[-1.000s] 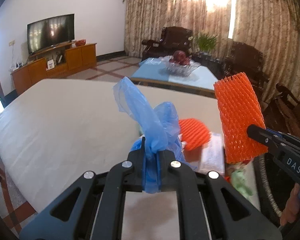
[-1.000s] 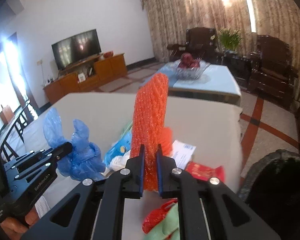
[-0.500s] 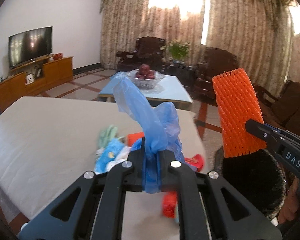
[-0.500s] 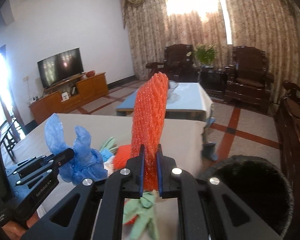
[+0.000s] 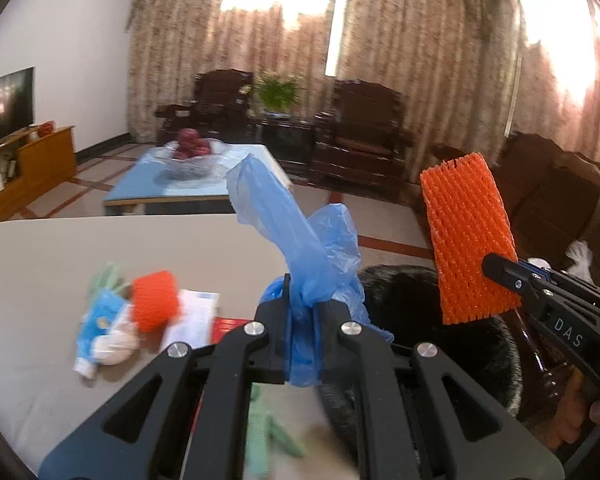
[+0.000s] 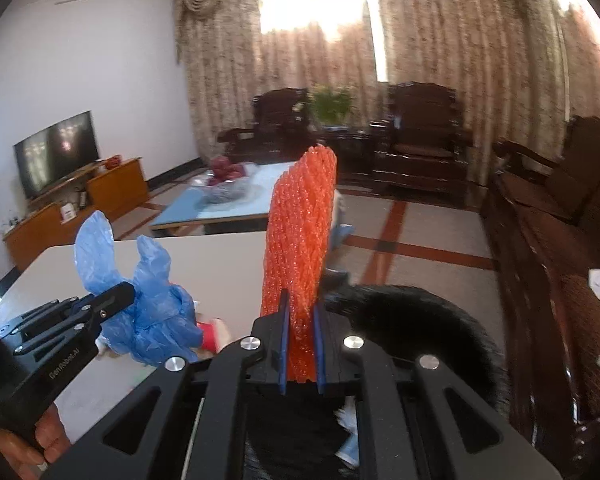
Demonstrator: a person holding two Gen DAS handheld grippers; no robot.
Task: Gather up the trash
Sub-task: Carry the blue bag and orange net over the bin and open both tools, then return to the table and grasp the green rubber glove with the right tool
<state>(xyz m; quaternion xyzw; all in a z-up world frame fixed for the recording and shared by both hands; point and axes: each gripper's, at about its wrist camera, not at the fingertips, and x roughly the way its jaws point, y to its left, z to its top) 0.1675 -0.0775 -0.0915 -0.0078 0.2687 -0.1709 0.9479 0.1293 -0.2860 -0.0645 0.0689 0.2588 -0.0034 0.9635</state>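
My left gripper (image 5: 303,312) is shut on a crumpled blue plastic bag (image 5: 296,240), which sticks up above the jaws. My right gripper (image 6: 300,322) is shut on an orange foam fruit net (image 6: 300,248) that stands upright. From each wrist view the other gripper shows too: the right gripper (image 5: 496,268) with the orange net (image 5: 468,240), the left gripper (image 6: 120,294) with the blue bag (image 6: 148,304). A black bin (image 5: 428,320) with a dark opening (image 6: 412,344) sits just past the table's right edge, below both held pieces.
More trash lies on the beige table (image 5: 60,260): an orange net ball (image 5: 156,300), a blue-white wrapper (image 5: 104,328), a white paper (image 5: 192,316), red packets and green scraps. A blue coffee table (image 5: 188,180) and dark wooden chairs (image 5: 364,136) stand beyond.
Both grippers have swung to the right, carrying the blue bag and the orange net from above the table's trash pile to over the black bin. Grips are unchanged.
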